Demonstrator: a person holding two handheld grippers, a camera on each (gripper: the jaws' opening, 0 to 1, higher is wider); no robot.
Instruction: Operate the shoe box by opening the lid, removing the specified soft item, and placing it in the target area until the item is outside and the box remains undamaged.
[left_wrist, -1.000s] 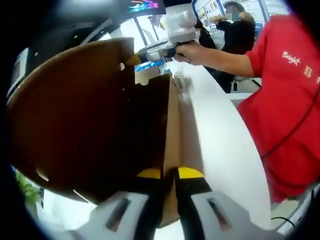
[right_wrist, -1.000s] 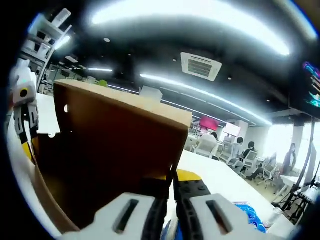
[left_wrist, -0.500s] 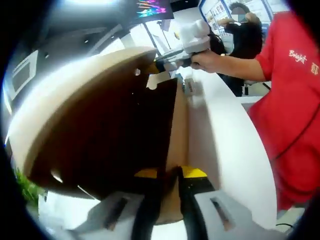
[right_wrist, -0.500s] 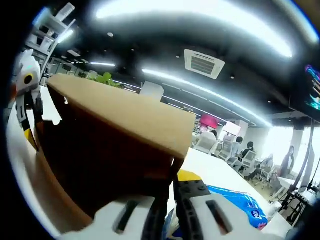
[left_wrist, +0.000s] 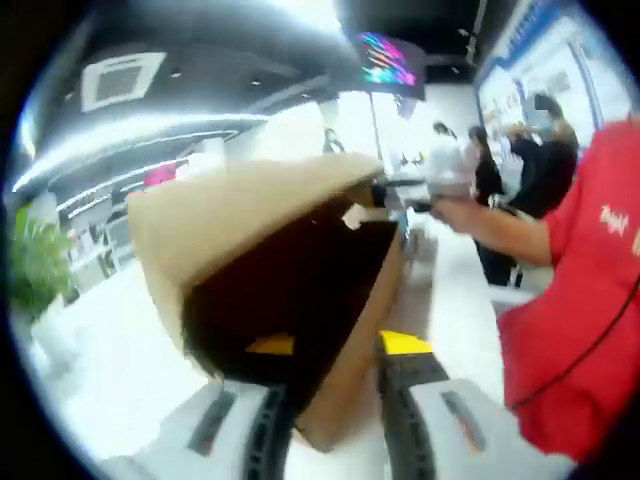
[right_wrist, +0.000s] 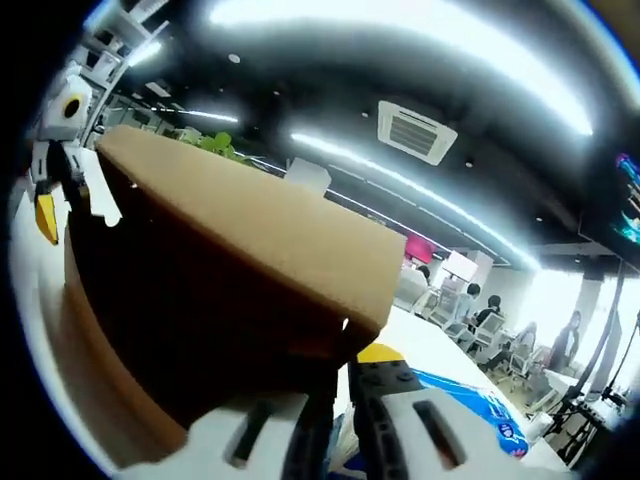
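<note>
**Cardboard lid held part-raised over a shoe box on a white table**

At the centre of the left gripper view, the brown shoe box (left_wrist: 350, 340) lies on a white table (left_wrist: 110, 350) with its lid (left_wrist: 250, 215) tilted up, a dark wedge-shaped gap open between lid and box wall; the left gripper (left_wrist: 330, 345), rising from the bottom of the frame, has its yellow-tipped jaws set apart on either side of the near corner of the box, and whether they press on the cardboard cannot be told; in the upper right of that frame the right gripper (left_wrist: 390, 192) meets the far corner of the lid, held by a hand (left_wrist: 460, 210) on a bare forearm; the person's red shirt (left_wrist: 580, 300) takes the right edge, and other people stand blurred behind.

In the right gripper view, the lid (right_wrist: 260, 225) spreads across the left and centre; the right gripper (right_wrist: 335, 365), at the bottom centre, has its jaws drawn nearly together on the lid's near corner, gripping it; the left gripper (right_wrist: 45, 215) shows at the far left edge beside the box; a blue-and-white packet (right_wrist: 470, 405) lies on the table at lower right; ceiling lights (right_wrist: 400, 30) and an air vent (right_wrist: 415, 130) fill the upper part, with office chairs (right_wrist: 480, 335) far off.
</note>
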